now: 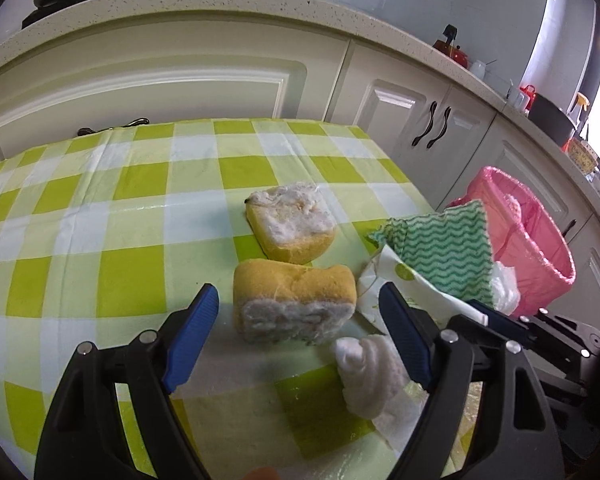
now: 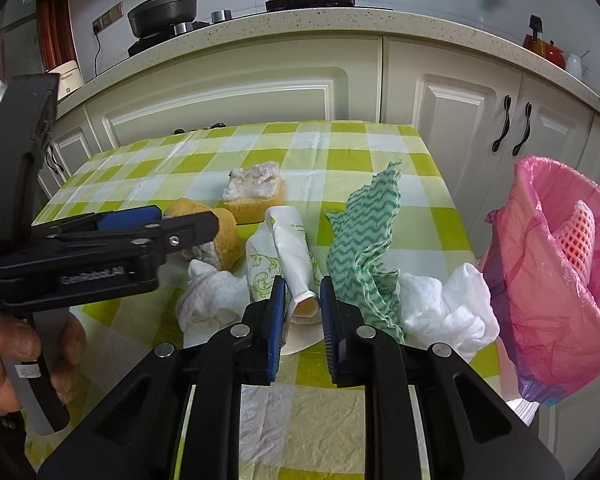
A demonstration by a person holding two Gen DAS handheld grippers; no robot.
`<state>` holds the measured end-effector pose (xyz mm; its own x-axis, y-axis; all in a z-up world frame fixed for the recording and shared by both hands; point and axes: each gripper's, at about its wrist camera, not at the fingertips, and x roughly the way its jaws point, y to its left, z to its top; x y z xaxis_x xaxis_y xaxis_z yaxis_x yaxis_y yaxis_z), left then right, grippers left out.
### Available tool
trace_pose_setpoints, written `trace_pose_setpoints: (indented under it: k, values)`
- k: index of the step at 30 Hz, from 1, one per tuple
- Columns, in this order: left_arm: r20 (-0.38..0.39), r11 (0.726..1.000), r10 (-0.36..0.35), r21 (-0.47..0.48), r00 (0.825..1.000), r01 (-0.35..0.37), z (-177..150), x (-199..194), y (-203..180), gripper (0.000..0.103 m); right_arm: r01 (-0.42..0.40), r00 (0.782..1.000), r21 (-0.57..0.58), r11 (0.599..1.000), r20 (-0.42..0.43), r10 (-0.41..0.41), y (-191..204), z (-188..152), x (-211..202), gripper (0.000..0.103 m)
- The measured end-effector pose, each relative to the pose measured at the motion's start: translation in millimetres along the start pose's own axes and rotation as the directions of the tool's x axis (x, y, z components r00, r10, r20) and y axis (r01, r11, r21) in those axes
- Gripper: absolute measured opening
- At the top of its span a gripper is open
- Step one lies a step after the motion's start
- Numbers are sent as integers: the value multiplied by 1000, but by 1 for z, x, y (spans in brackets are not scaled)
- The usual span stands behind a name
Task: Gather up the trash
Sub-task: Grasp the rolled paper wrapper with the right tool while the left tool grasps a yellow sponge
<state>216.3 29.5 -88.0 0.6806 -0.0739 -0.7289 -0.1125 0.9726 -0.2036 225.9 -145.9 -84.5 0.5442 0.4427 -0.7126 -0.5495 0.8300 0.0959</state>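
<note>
My left gripper (image 1: 298, 300) is open, its blue pads either side of a yellow sponge (image 1: 294, 304) lying on the checked table (image 1: 100, 220). A second yellow sponge (image 1: 290, 228) lies just beyond. My right gripper (image 2: 303, 300) is shut on a crushed white paper cup with green print (image 2: 290, 248). A green wavy cloth (image 2: 364, 248) lies right of the cup, with crumpled white tissue (image 2: 444, 312) beside it and another tissue (image 2: 212, 300) to the left. The left gripper also shows in the right wrist view (image 2: 148, 220), over the sponge (image 2: 220, 236).
A bin with a pink bag (image 2: 556, 280) stands off the table's right edge, with a pink foam net (image 2: 576, 236) inside. Cream cabinets (image 2: 260, 92) and a speckled counter (image 2: 300, 20) run behind the table. A clear plastic sheet (image 2: 268, 420) lies near the front edge.
</note>
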Motion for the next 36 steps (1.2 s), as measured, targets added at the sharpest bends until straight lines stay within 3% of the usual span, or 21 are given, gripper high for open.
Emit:
trace_pose_setpoints:
  k: [2, 5, 20, 36]
  values:
    - [-9, 1000, 3, 0, 1000, -3, 0, 4, 1, 78, 2, 1000, -4, 1000, -5, -2, 0, 1, 0, 19]
    - [-11, 1000, 3, -1, 1000, -3, -2, 3, 5, 62, -3, 1000, -14, 1000, -5, 3, 2, 2, 0, 20]
    - [5, 999, 19, -45, 1000, -19, -14, -23, 40, 56, -23, 998, -44, 999, -51, 21, 17, 11, 22, 21]
    - [109, 999, 35, -23, 993, -33, 3, -70, 32, 56, -5, 997, -20, 1000, 75, 6, 11, 25, -39, 20]
